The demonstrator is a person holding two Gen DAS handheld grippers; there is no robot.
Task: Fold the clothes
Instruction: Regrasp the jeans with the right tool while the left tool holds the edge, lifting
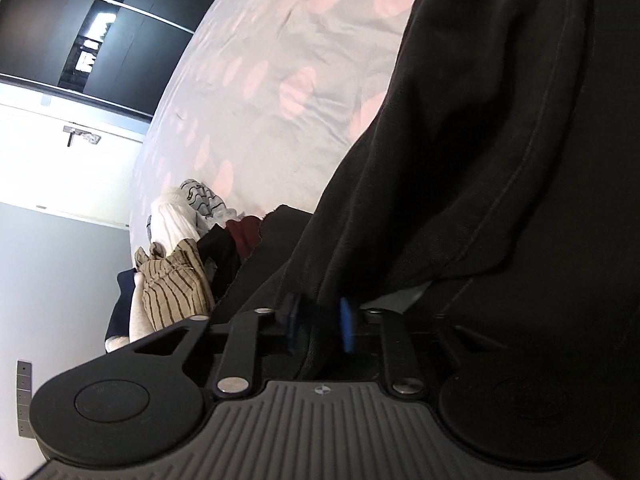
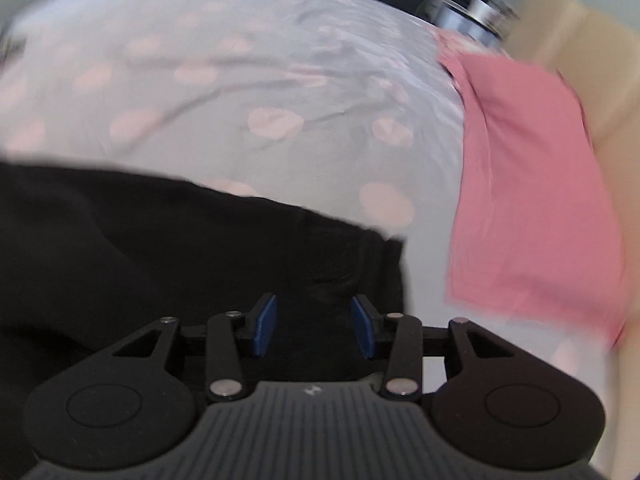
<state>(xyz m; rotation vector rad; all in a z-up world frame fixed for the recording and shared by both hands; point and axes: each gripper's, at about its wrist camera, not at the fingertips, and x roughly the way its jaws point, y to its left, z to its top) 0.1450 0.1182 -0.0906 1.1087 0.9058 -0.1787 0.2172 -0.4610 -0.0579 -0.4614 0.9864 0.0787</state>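
Black cloth is the thing being folded, and it looks soft, thick and a bit fuzzy, like a warm jumper. In the left wrist view it hangs in big heavy folds with a long stitched seam running down it. It lies on a bed sheet that is pale grey with round pink spots and lots of little wrinkles.

The left gripper has black metal arms and flat blue pads. A fold of the black cloth sits between the pads, which stand only a little way apart. The picture is blurry there, so I cannot tell if the pads are pressing on the cloth.

The right gripper looks the same, with two blue pads on black arms. Its jaws are about half open, with a clear gap between them. The black cloth lies flat under and in front of them, and its edge makes a straight line across the sheet. The pads are not squeezing anything.

Just to the right of the black cloth is a pink cloth. It is smooth and thin, folded into a flat, long shape, and it lies on the spotted sheet near the bed's edge.

Far off in the left wrist view there is a messy pile of clothes on the bed. One piece is tan with dark stripes, one is white, and one is dark red. They are all crumpled and lumpy.
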